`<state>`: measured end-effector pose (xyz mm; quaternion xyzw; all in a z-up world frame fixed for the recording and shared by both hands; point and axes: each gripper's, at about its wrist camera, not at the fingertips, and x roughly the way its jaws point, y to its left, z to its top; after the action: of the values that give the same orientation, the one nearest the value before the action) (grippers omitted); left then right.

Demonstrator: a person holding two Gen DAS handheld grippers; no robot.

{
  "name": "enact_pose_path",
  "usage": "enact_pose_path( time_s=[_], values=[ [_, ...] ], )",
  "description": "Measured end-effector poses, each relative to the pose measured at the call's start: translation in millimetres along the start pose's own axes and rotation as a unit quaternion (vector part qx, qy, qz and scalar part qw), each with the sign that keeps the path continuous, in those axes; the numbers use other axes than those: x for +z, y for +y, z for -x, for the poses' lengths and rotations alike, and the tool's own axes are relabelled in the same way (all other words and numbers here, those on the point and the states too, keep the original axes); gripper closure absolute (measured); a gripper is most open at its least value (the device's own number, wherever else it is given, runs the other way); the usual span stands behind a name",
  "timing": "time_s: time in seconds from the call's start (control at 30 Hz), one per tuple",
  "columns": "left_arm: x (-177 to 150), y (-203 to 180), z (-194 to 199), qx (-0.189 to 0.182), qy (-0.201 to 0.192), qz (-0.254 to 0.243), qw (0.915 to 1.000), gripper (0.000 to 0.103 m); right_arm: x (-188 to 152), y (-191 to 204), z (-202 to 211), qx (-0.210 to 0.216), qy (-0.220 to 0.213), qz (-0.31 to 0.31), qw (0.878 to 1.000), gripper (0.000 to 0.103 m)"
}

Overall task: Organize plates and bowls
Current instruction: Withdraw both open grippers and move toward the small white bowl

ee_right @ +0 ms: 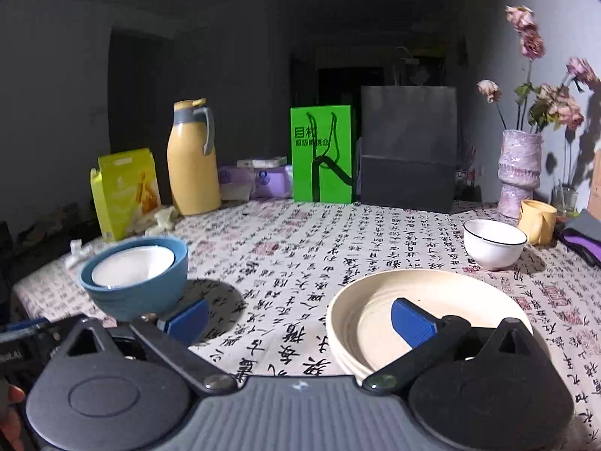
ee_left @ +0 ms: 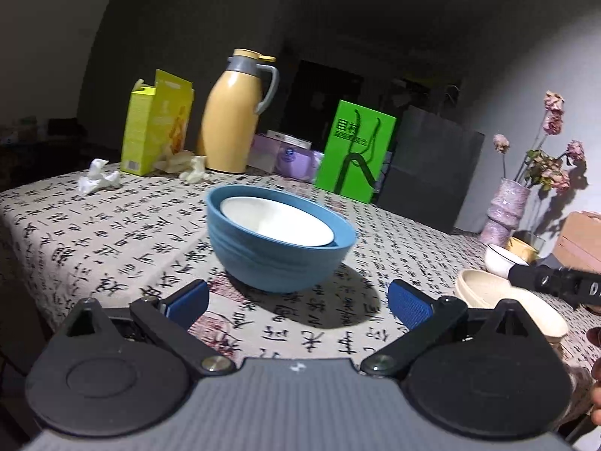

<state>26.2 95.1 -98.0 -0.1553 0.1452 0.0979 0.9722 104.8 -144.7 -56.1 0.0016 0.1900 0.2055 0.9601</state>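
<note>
A blue bowl with a white bowl nested inside stands on the calligraphy-print tablecloth, just ahead of my open left gripper, which holds nothing. The same blue bowl and its white bowl lie to the left in the right wrist view. My right gripper is open and empty; its right finger hangs over a stack of cream plates. A white bowl with a dark rim stands behind the plates. In the left wrist view the cream plates and that rimmed bowl sit at the right.
Along the table's back stand a yellow box, a yellow thermos jug, purple packs, a green bag, a black bag and a vase of dried flowers. A yellow mug is at right.
</note>
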Motion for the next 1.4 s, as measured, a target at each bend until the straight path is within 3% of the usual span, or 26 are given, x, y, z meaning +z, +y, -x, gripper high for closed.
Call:
enact_pose_path(
  time_s=[0.43, 1.0, 1.23, 1.4],
  values=[
    [5, -32, -23, -0.041, 0.024, -0.014, 0.9988, 0.0, 1, -54, 12, -0.062, -0.003, -0.033, 0.998, 0.0],
    [25, -75, -52, -0.071, 0.009, -0.067, 0.9952, 0.0, 14, -139, 15, -0.123, -0.022, -0.087, 0.988, 0.0],
    [31, -92, -67, -0.076, 0.016, -0.075, 0.9941, 0.0, 15, -164, 4, -0.124, -0.019, -0.105, 0.986, 0.0],
    [39, -107, -80, -0.073, 0.033, -0.07, 0.9943, 0.0, 18, -181, -5, -0.099, -0.014, -0.113, 0.989, 0.0]
  ],
)
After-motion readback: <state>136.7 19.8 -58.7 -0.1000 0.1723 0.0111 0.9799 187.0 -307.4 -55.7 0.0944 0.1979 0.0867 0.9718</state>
